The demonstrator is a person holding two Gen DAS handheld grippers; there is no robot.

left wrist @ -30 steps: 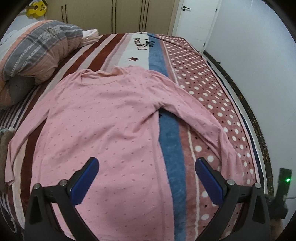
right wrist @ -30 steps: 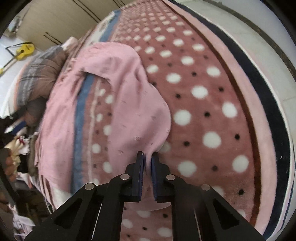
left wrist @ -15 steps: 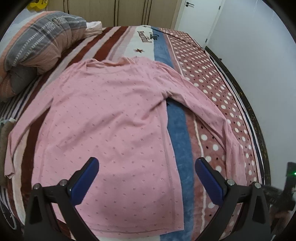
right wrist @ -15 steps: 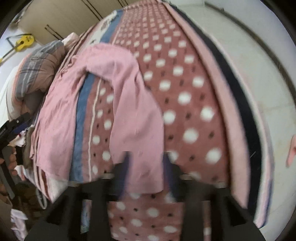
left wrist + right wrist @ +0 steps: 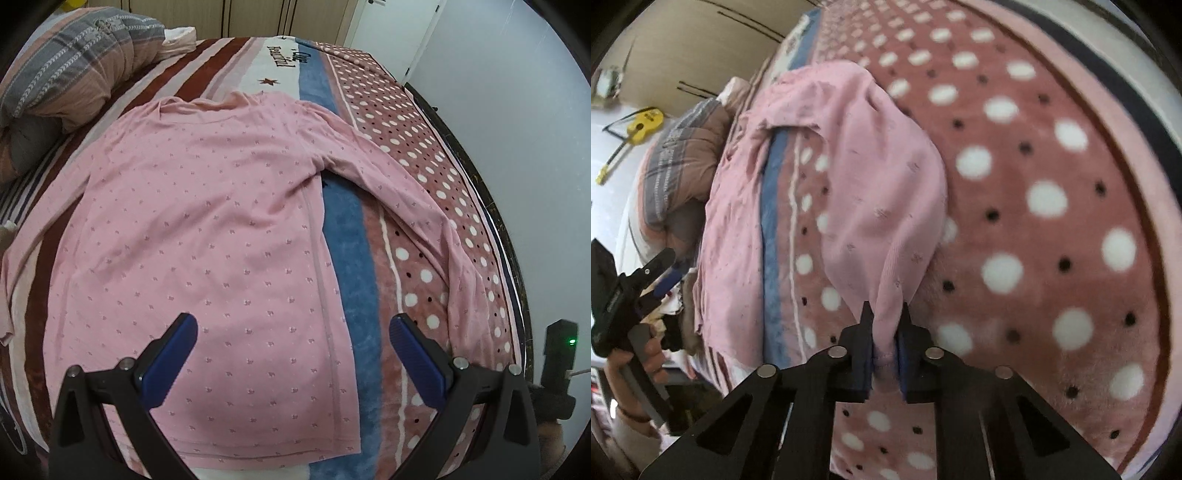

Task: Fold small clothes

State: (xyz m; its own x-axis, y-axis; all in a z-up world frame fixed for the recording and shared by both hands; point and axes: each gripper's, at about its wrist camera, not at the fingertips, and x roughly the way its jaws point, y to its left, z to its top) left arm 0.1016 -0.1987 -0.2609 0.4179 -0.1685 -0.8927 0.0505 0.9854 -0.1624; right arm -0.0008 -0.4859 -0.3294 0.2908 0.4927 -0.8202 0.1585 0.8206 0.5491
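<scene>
In the right wrist view, low and centre in the frame, my right gripper had just closed again, and its blue pads were pinching the cuff end of the sleeve of the pink top. The fabric bunched up between the jaws and ran away from them toward the upper middle of the frame. In the left wrist view, along the bottom edge, my left gripper hung with its fingers spread wide and nothing between them, above the hem part of the top.

I judged the folding barely started. The top lay face-flat on the bedspread, body unfolded, both sleeves still out to the sides; only the right-hand sleeve was gripped and ready to be brought across. The other sleeve, the sides and the final fold all remained.

Further off, at the upper left of the left wrist view, a striped pillow sat clear of the collar.

Several things I could not make out. The far-left sleeve's cuff ran off the left edge of the frame. The hem's near corner was covered by my own gripper frame. The right wrist view was blurred, so I could not tell how much cuff sat inside the pads. The clutter at its lower left, beside the hand holding the other gripper, was unreadable.
</scene>
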